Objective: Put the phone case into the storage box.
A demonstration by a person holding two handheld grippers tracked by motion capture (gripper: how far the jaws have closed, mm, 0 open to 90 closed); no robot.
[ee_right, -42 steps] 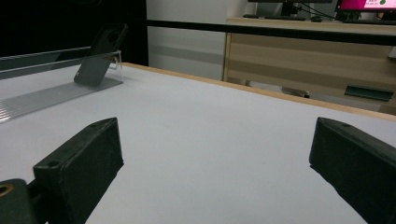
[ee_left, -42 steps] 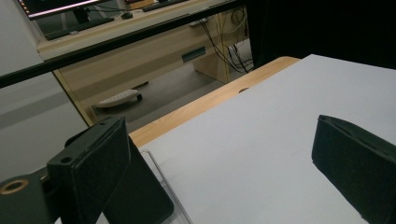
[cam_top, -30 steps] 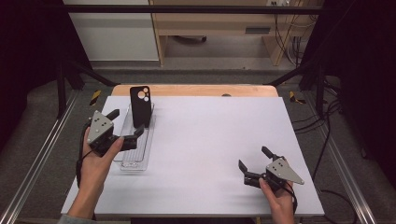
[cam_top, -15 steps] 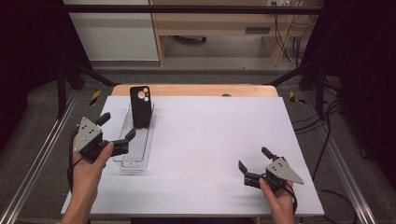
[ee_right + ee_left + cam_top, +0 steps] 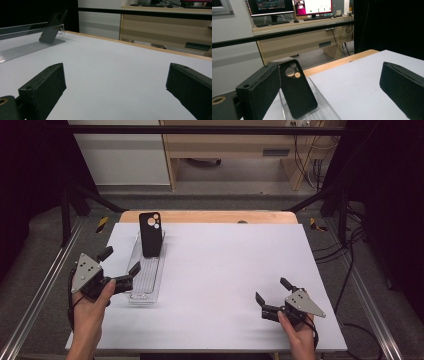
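Note:
A black phone case (image 5: 150,234) (image 5: 297,90) (image 5: 52,26) leans upright at the far end of a clear ribbed tray (image 5: 146,274) (image 5: 322,106) (image 5: 23,48) on the white table's left side. My left gripper (image 5: 120,262) (image 5: 332,92) is open beside the tray's near left edge, holding nothing, its jaws pointing toward the case. My right gripper (image 5: 272,291) (image 5: 115,90) is open low over the table's near right part, empty between its jaws.
The white table top (image 5: 230,265) has a wooden strip (image 5: 210,216) along its far edge. A black rail (image 5: 282,35) crosses beyond it, with a wooden desk (image 5: 312,42) and monitors behind. Metal frame rails (image 5: 40,290) run along both sides.
My left gripper has drawn back toward the near left, off the tray and away from the phone case. The right gripper has stayed put.

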